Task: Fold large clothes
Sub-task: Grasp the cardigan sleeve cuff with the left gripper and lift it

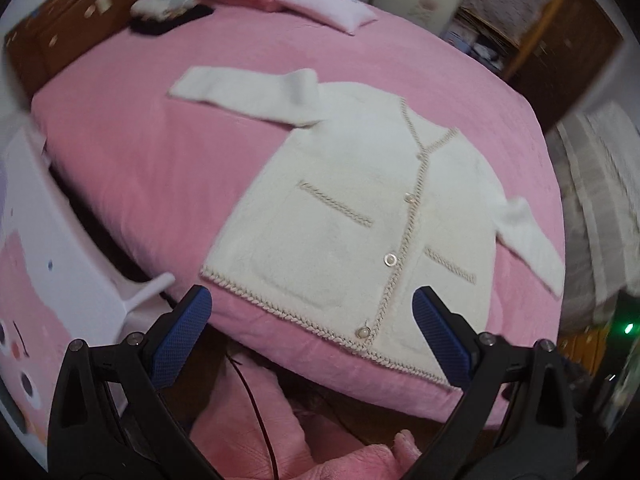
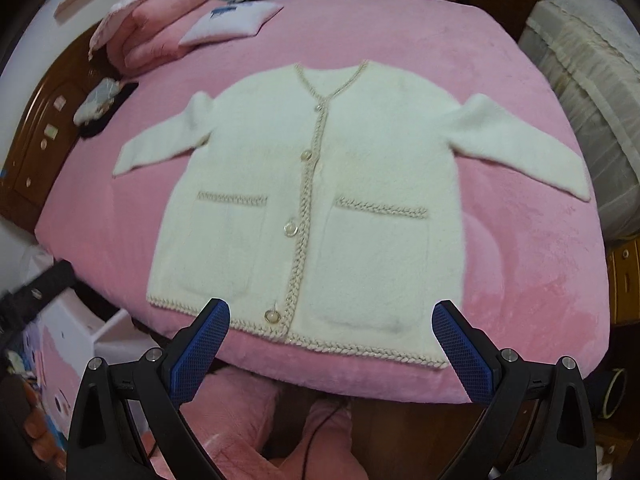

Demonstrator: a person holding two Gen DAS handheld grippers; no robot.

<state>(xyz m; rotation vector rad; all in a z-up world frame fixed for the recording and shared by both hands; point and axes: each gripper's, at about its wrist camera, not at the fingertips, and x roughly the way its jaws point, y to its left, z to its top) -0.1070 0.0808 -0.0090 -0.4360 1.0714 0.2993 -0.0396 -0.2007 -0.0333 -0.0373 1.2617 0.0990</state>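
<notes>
Each gripper (image 1: 312, 300) (image 2: 331, 315): black triangular-cutout arms, silver screws, blue cross-hatched fingers (image 1: 180, 336); operator wears pink trousers (image 2: 224, 412).

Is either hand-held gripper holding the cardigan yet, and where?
Nothing held. The left hand-held gripper and right hand-held gripper are open, short of the cardigan.

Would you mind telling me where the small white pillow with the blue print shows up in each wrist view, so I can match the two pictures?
Left wrist view: the white pillow lies at top centre, beyond the cardigan, on the pink bed.
Right wrist view: the same pillow sits upper left of centre, next to the folded pink blanket.
Shared landmark: the cardigan's bottom button.
</notes>
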